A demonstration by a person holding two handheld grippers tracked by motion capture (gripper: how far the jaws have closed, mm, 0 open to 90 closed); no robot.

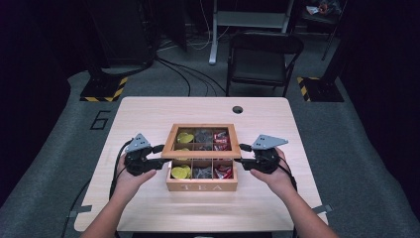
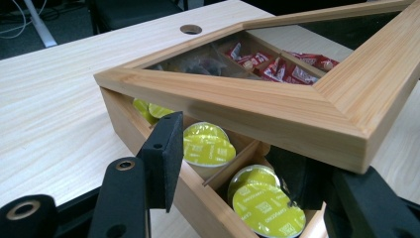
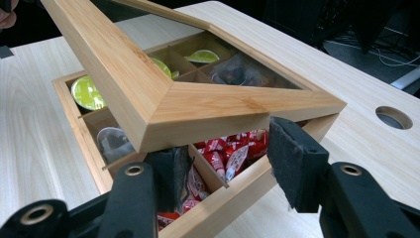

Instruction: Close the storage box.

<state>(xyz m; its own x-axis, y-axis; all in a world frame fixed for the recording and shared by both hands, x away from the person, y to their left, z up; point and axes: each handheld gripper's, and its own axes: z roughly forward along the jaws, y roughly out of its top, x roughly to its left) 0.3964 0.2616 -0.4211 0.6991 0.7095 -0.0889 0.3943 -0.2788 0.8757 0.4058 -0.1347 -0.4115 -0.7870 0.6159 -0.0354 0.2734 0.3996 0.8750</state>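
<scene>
Between the black jaws of the left gripper (image 1: 159, 156) sits the near left corner of a light wooden glass-paned lid (image 1: 200, 141), which is raised at its front edge above a light wooden tea box (image 1: 201, 186) marked "TEA". In the left gripper view one padded jaw stands outside the box wall and the other lies under the lid frame (image 2: 277, 106) at the right; the jaws are spread wide, and whether they press on the wood I cannot tell. The right gripper (image 1: 239, 153) meets the lid's opposite front corner. In the right gripper view its jaws also stand apart, one dipping into the front compartment below the lid corner (image 3: 198, 111), the other just outside the box wall (image 3: 233, 196); a firm grip cannot be confirmed.

Under the lid, the box is split into six compartments. Round yellow-green foil-topped capsules (image 2: 270, 208) fill the left pair, dark wrapped sachets (image 1: 202, 172) the middle pair, and red and white packets (image 3: 230, 153) the right pair.

A person's left hand (image 1: 130, 181) and right hand (image 1: 274, 178) hold the grippers, forearms entering from the bottom of the high view. The box stands near the middle of a pale wooden table (image 1: 148, 111) with a round cable hole (image 1: 237, 109) toward its far edge. Beyond the table stands a black folding chair (image 1: 263, 57) on grey floor.
</scene>
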